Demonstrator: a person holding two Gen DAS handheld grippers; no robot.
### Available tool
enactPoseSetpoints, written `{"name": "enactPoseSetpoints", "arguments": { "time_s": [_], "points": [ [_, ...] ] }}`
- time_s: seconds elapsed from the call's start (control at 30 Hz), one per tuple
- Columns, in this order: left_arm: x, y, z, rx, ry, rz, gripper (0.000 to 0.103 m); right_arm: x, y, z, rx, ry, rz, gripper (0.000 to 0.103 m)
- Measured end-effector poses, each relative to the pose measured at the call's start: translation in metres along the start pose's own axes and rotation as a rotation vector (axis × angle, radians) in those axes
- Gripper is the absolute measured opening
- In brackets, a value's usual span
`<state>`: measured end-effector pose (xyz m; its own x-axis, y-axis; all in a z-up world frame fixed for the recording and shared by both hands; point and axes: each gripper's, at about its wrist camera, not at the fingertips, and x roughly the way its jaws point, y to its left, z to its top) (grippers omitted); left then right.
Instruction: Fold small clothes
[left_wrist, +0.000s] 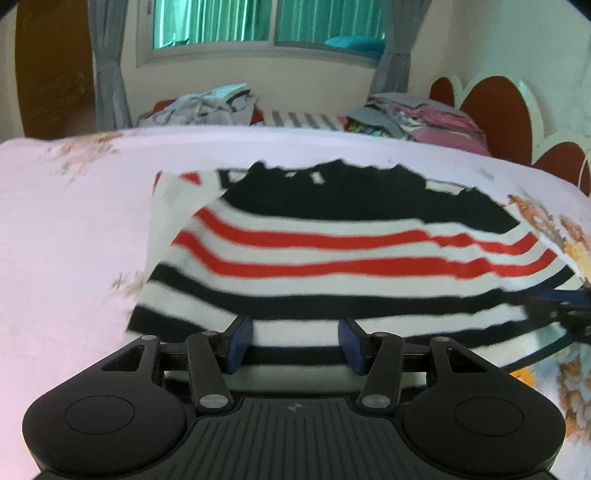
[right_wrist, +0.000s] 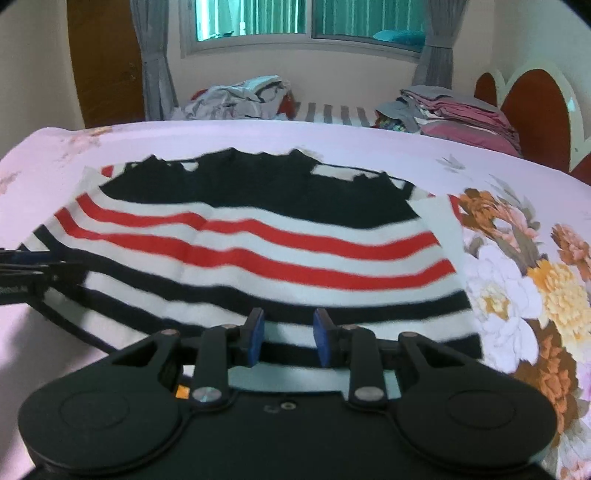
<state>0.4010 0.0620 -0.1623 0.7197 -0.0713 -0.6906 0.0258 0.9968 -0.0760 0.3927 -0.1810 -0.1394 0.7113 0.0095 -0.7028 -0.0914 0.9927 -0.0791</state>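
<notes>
A small knitted sweater with black, white and red stripes lies flat on the bed, its black top part far from me; it also shows in the right wrist view. My left gripper is open, its blue pads over the sweater's near hem on the left half. My right gripper is open over the near hem on the right half. The right gripper shows at the right edge of the left wrist view. The left gripper shows at the left edge of the right wrist view.
The bed sheet is pink-white with a flower print at the right. A loose heap of clothes and a folded stack lie behind the bed. A red and white headboard stands at the right.
</notes>
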Motion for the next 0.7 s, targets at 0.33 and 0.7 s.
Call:
{"name": "enactPoseSetpoints", "arguments": {
  "time_s": [0.33, 0.7],
  "points": [
    [0.0, 0.012, -0.004, -0.048, 0.025, -0.009, 0.053, -0.004, -0.052, -0.02, 0.111, 0.026, -0.134, 0.027],
    [-0.025, 0.025, -0.002, -0.094, 0.035, 0.009, 0.056, -0.029, -0.036, -0.011, 0.142, 0.018, -0.125, 0.035]
  ]
}}
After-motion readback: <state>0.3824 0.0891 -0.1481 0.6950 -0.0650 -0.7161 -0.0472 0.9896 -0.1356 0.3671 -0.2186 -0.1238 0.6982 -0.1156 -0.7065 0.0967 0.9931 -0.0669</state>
